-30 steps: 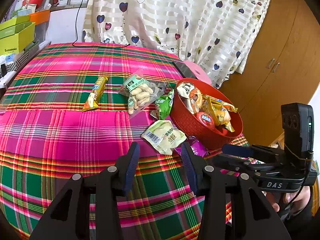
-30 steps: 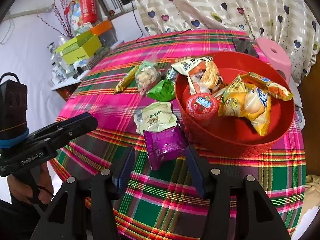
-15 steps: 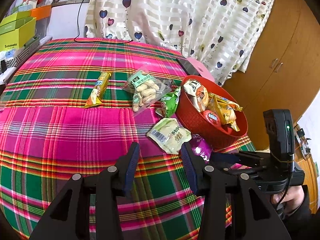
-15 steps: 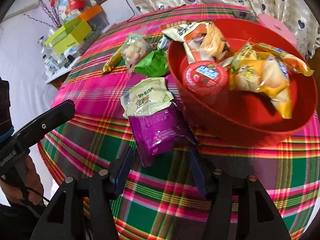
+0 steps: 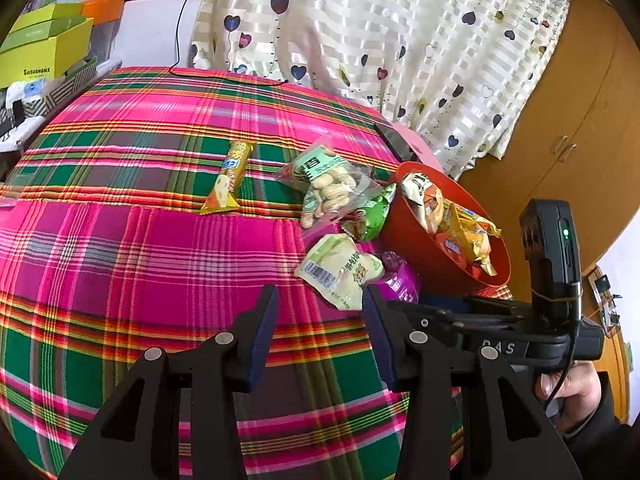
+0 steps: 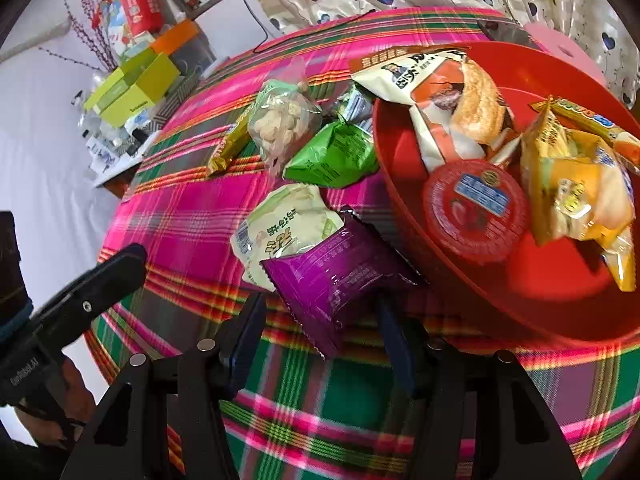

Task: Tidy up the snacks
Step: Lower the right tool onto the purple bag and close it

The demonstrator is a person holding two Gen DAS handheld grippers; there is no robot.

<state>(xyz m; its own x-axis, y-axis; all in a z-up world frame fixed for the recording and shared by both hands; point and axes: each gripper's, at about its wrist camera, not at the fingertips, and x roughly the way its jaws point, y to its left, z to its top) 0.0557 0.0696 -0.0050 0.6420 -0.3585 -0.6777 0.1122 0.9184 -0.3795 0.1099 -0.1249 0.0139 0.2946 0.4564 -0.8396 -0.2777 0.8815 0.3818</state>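
A red bowl (image 6: 568, 320) (image 5: 416, 248) holds several snack packs and a red jelly cup (image 6: 476, 216). On the plaid cloth beside it lie a purple packet (image 6: 340, 280) (image 5: 400, 280), a pale green packet (image 6: 284, 232) (image 5: 340, 270), a bright green packet (image 6: 332, 156), a clear bag of peanuts (image 5: 328, 188) (image 6: 280, 120) and a yellow bar (image 5: 228, 178). My right gripper (image 6: 320, 312) is open, its fingers on either side of the purple packet's near end. My left gripper (image 5: 318, 304) is open and empty, just short of the pale green packet.
The table (image 5: 120, 260) has a pink and green plaid cloth. Yellow-green boxes (image 5: 40, 52) and clutter stand at its far left. A heart-print curtain (image 5: 400, 40) and a wooden cabinet (image 5: 580, 120) are behind. A pink stool (image 6: 560, 40) stands past the bowl.
My right gripper has moved forward and down until the purple packet lies between its open fingers. My left gripper has drifted slightly closer to the pale green packet.
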